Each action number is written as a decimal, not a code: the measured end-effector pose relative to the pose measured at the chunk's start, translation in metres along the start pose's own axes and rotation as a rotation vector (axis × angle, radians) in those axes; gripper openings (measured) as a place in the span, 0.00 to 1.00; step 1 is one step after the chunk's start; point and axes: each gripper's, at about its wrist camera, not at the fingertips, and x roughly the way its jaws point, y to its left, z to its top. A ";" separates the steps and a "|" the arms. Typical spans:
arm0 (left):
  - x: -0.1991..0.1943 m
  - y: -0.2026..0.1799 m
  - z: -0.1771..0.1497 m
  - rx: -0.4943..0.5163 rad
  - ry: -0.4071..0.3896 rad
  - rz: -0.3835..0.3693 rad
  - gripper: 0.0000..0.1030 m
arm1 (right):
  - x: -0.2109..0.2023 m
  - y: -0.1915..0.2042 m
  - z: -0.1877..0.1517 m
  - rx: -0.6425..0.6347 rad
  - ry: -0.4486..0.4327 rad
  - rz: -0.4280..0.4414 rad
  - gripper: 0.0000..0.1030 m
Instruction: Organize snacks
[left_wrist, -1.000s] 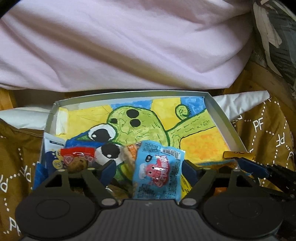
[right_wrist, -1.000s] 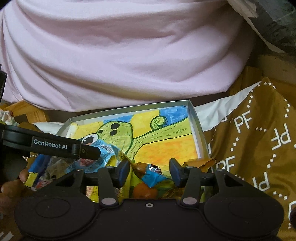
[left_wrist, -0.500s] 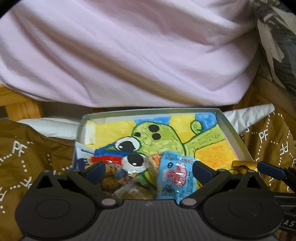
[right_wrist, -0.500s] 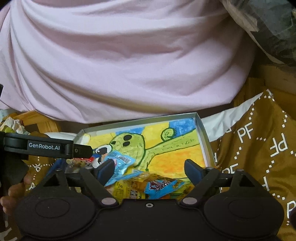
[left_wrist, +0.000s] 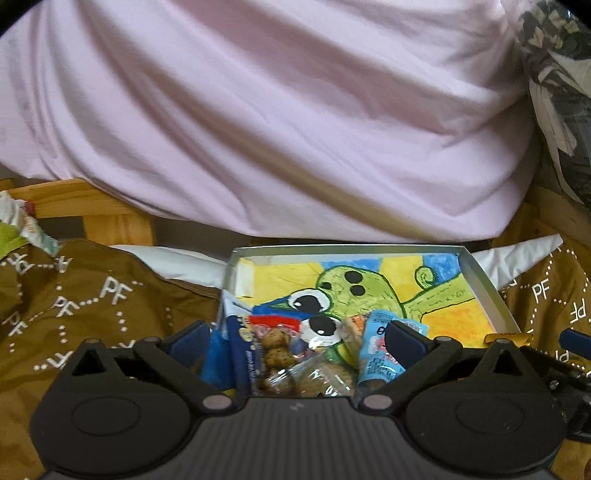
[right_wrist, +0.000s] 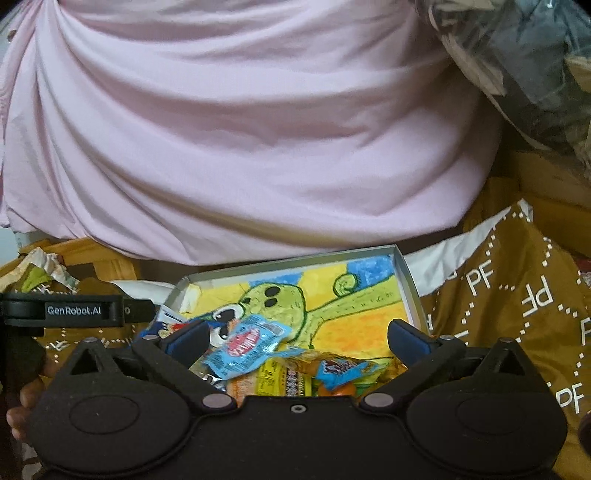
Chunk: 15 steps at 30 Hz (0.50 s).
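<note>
We judge the sorting to be well along: every snack we can see already lies inside the shallow grey cardboard box lid (right_wrist: 408, 291) lined with a yellow-and-green crayon drawing, and none shows on the brown printed cloth (left_wrist: 92, 295) around it. What remains, as far as we can tell, is tidying, since the packets sit bunched in a loose overlapping heap at the near end while the far half of the lid is bare.

Our left tool (left_wrist: 295, 338) hangs with its fingers spread wide and nothing between them, just above a clear packet of brown cookies (left_wrist: 280, 354) and a dark blue packet (left_wrist: 240, 350) at the lid's near left. Our right tool (right_wrist: 297, 338) is likewise spread and empty over the near right. Below it lie a crinkled light blue packet with a red logo (right_wrist: 247, 341), tilted across the others, and a yellow wrapper with a printed label (right_wrist: 280, 374).
</note>
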 end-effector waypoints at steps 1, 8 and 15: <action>-0.003 0.002 0.000 -0.002 -0.006 0.004 0.99 | -0.003 0.002 0.001 -0.002 -0.007 0.002 0.99; -0.026 0.012 -0.007 -0.018 -0.031 0.026 1.00 | -0.024 0.009 0.002 -0.004 -0.042 0.006 0.99; -0.053 0.019 -0.016 -0.012 -0.056 0.037 1.00 | -0.049 0.014 -0.001 -0.007 -0.073 0.023 0.99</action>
